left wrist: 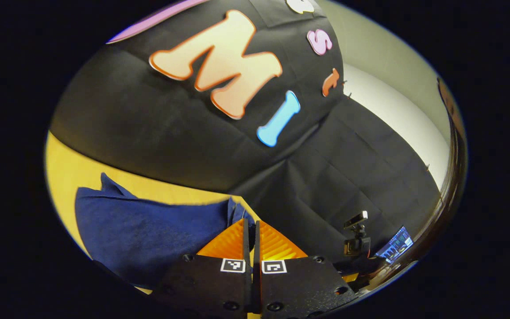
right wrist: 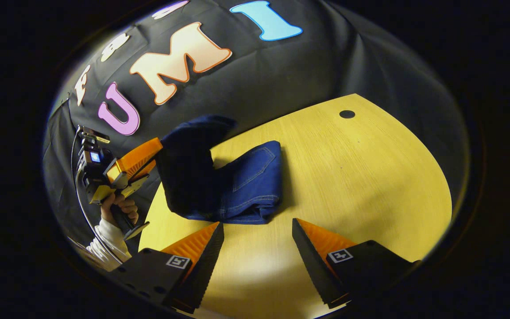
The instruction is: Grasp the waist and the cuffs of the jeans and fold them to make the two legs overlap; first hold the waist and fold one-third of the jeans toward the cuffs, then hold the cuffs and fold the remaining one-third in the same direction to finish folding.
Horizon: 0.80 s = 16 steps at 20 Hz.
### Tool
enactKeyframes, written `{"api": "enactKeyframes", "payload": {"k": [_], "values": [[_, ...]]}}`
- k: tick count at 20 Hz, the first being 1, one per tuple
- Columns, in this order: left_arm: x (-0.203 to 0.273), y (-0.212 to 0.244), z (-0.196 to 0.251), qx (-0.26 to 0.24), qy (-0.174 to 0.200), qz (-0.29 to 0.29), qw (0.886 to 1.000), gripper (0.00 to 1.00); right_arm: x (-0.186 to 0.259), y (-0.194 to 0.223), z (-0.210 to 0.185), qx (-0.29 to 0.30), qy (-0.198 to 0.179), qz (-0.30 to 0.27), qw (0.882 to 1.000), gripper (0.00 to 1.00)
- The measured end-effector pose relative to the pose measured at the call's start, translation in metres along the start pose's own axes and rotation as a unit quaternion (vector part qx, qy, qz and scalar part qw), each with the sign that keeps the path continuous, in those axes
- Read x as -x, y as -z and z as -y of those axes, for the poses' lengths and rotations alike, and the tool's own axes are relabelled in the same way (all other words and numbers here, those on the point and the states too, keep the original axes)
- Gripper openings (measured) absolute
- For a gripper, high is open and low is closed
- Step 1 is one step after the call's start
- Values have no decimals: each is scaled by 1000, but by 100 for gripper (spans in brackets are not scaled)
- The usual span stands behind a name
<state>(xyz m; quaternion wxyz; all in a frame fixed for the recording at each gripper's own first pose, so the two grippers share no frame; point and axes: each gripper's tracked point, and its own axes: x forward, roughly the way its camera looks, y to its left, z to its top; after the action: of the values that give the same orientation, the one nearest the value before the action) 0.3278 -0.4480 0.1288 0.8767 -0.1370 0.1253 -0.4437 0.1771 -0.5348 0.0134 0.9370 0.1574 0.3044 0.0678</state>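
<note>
Your left gripper (left wrist: 251, 230) is clamped on the dark blue denim jeans (right wrist: 237, 186), lifting one end above the yellow wooden bench (right wrist: 348, 177); your right gripper (right wrist: 257, 241) hovers apart, empty, just short of them. Final fold looks underway, not yet laid down.

A recording booth — black cloth wall (right wrist: 326, 66), wooden table (right wrist: 348, 177), mounted camera (left wrist: 356, 235).

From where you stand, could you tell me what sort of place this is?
Probably a recording booth, not a home: black cloth wall behind a bare wooden table, a mounted camera beside a lit screen, and jeans being folded.
</note>
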Motion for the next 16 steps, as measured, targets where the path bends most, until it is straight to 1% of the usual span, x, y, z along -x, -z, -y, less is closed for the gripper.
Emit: {"api": "enactKeyframes", "payload": {"k": [1, 2, 3, 6, 7, 8, 10, 11, 12, 15, 16], "values": [[-9, 16, 7, 2, 3, -15, 1000, 0, 1, -1, 4, -3, 0, 1, 1000, 97], [-19, 35, 8, -1, 1, -32, 999, 0, 2, -2, 8, -6, 0, 2, 1000, 90], [-29, 55, 8, -4, -4, -51, 999, 0, 3, -3, 13, -7, 1, 2, 1000, 97], [-42, 96, 5, 7, -17, -84, 996, 0, 5, -4, 24, -6, 5, 1, 1000, 97], [-41, 106, 0, 14, -25, -89, 996, 0, 7, -4, 25, -5, 6, 0, 1000, 89], [-40, 110, -4, 18, -36, -88, 995, 0, 7, -5, 26, -4, 6, 0, 1000, 97], [-37, 99, -13, 15, -61, -68, 996, 0, 7, -5, 27, -2, 6, -1, 1000, 97], [-31, 90, -16, 9, -76, -52, 996, 0, 8, -5, 28, -2, 4, -1, 1000, 89], [-22, 78, -20, -3, -95, -36, 995, 0, 8, -6, 26, -5, -1, 0, 1000, 97], [18, 44, -27, -43, -158, 11, 986, 0, 10, -8, 18, -7, -13, 9, 1000, 97], [37, 33, -27, -58, -182, 24, 981, 0, 10, -10, 14, -4, -15, 12, 1000, 89]]}}
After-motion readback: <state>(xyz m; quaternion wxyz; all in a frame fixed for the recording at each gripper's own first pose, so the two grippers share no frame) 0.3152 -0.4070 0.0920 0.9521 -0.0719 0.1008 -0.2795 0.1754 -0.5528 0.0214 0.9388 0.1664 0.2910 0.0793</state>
